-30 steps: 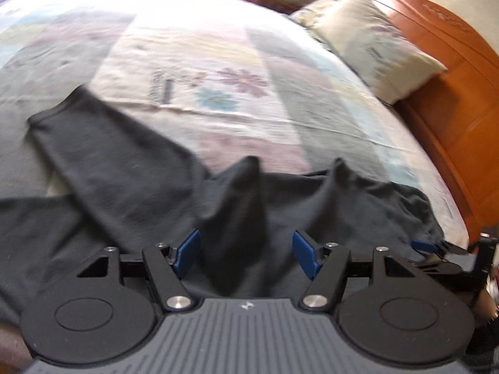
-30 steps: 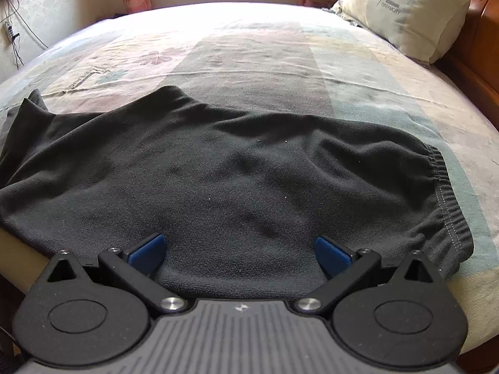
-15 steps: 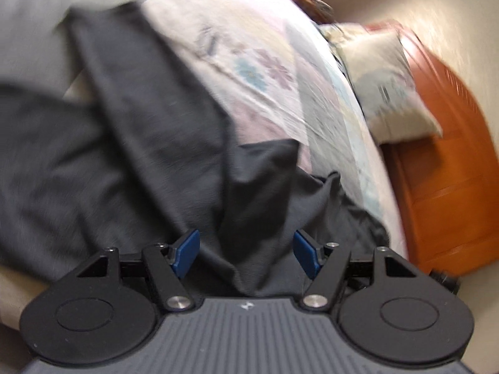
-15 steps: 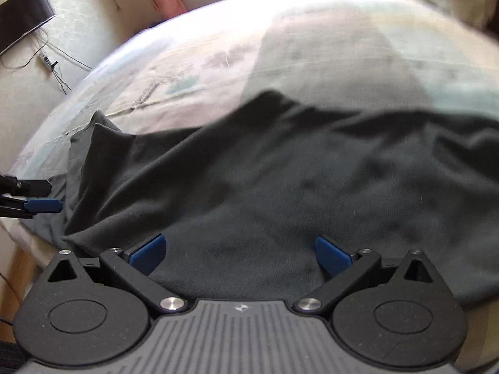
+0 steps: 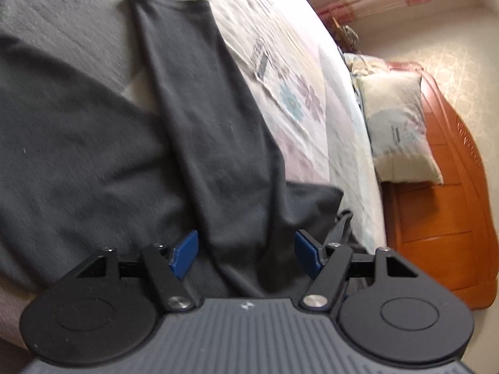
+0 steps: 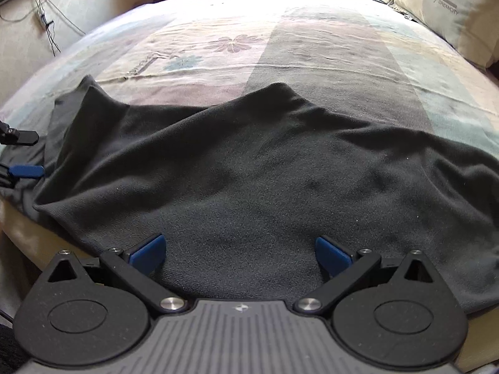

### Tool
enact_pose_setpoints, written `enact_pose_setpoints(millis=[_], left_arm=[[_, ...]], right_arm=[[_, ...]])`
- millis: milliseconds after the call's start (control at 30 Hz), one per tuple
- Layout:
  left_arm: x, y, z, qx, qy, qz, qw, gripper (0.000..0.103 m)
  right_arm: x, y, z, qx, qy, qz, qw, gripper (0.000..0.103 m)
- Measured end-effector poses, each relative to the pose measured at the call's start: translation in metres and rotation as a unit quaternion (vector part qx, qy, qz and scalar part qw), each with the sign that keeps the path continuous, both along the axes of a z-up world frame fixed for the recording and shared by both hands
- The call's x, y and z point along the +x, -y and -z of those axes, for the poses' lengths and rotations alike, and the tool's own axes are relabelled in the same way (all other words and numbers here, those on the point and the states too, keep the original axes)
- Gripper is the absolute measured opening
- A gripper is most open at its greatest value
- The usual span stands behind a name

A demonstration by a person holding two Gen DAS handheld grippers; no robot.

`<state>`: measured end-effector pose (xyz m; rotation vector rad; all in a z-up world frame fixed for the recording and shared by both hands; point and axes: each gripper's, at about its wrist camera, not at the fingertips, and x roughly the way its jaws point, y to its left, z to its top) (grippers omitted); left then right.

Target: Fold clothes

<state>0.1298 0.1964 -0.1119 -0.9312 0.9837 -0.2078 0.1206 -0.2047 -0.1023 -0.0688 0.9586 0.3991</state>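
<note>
We see the dark grey fleece trousers (image 6: 265,187) lying rumpled along the near edge of the bed (image 6: 327,46), soft and matte on its smooth, flower-printed sheet, one long leg (image 5: 199,109) stretched away. Our left gripper (image 5: 246,255) and right gripper (image 6: 240,252) hover with blue pads apart, gripping nothing. Since a second ago our left view has rolled, tilting the bed.

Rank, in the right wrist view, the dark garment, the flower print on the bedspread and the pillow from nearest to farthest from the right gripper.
From the right gripper:
1. Dark garment, directly under and ahead of the jaws, spread across the near edge of the bed.
2. Flower print, mid-bed, beyond the garment.
3. Pillow, far right corner.
</note>
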Motion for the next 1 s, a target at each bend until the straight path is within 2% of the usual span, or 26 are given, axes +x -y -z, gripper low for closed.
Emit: enact_pose_setpoints(millis=[100,233,367,500,667,733,833,900,1000], left_arm=[[0.009,-0.005,0.0,0.005,0.006,-0.006,1.0,0.068],[0.019,-0.014,0.003,-0.008,0.011,-0.024,0.9996,0.068],[0.03,-0.025,0.003,0.006,0.022,-0.041,0.9989,0.068],[0.043,-0.041,0.007,-0.003,0.031,-0.064,0.9974,0.068],[0.063,-0.057,0.005,0.038,0.056,-0.079,0.9946,0.068],[0.074,-0.065,0.009,0.033,0.063,-0.083,0.9941,0.068],[0.088,-0.081,0.02,-0.016,0.071,-0.097,0.9926,0.068],[0.094,-0.092,0.023,-0.027,0.078,-0.101,0.9915,0.068],[0.106,-0.094,0.025,-0.015,0.092,-0.094,0.9913,0.066]], right_arm=[[0.0,0.0,0.0,-0.002,0.0,0.0,1.0,0.103],[-0.001,0.0,0.0,-0.003,0.002,-0.002,1.0,0.103],[-0.002,-0.002,0.0,-0.011,0.005,-0.007,1.0,0.103],[-0.002,-0.003,0.001,-0.017,0.006,-0.009,1.0,0.103],[-0.001,-0.004,0.001,-0.019,0.007,-0.012,1.0,0.103],[-0.001,-0.003,0.001,-0.019,0.006,-0.013,1.0,0.103],[0.0,-0.003,0.001,-0.021,0.006,-0.014,1.0,0.103],[0.001,-0.003,0.001,-0.022,0.005,-0.015,1.0,0.103],[0.003,-0.004,0.001,-0.024,0.005,-0.015,1.0,0.103]])
